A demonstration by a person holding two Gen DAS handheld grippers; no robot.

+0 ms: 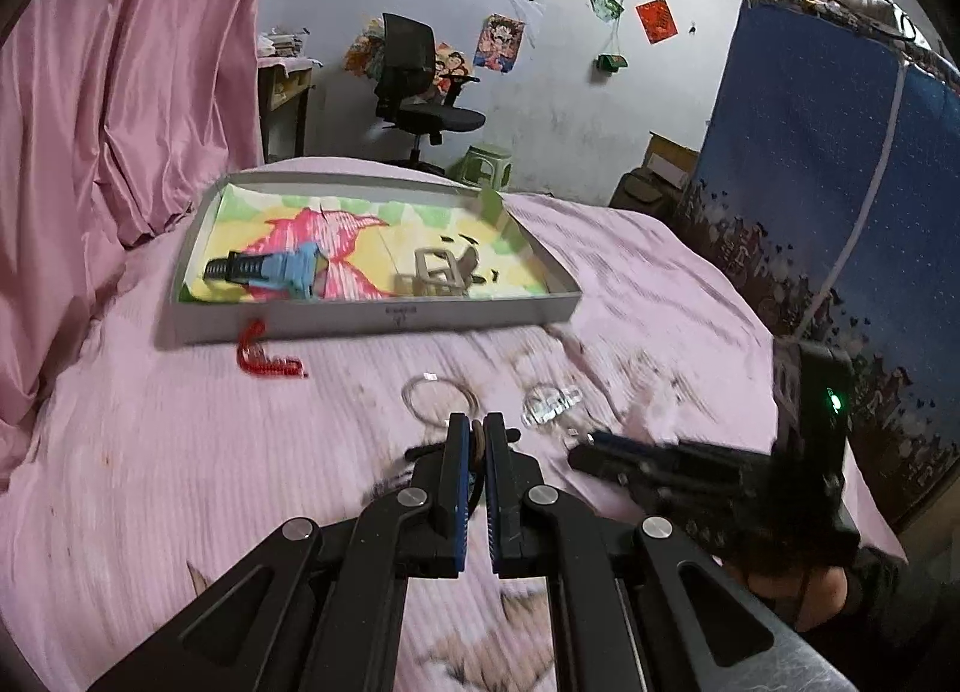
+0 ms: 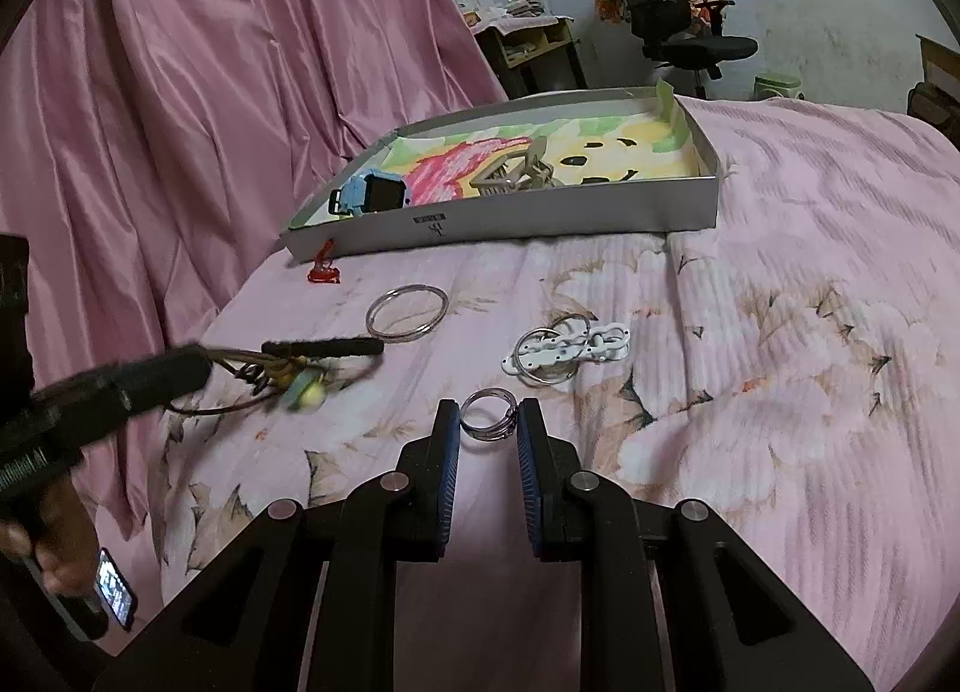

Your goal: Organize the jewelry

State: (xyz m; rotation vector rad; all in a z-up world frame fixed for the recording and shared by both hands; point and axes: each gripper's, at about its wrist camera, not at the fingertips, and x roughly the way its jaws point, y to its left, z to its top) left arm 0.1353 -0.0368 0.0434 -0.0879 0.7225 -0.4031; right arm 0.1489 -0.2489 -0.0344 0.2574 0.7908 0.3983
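On a pink bedspread, the left gripper [image 1: 478, 433] pinches a corded necklace [image 2: 282, 368]; the right gripper [image 2: 489, 422] clasps a silver ring [image 2: 489, 422]. Best to carry both smoothly over the rim of the box [image 2: 540, 212] ahead, keeping the cord from snagging

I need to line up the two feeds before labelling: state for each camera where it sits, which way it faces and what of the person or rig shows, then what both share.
Left wrist: on the left gripper, looking along its fingers down over the pink bedspread to the grey tray; jaws shut on a brown cord necklace; the right gripper enters at right.
Right wrist: on the right gripper, same heading; jaws shut on a silver ring; the left gripper and a hand at left.
Shared: tray, silver bangle, red hair clip, office chair.
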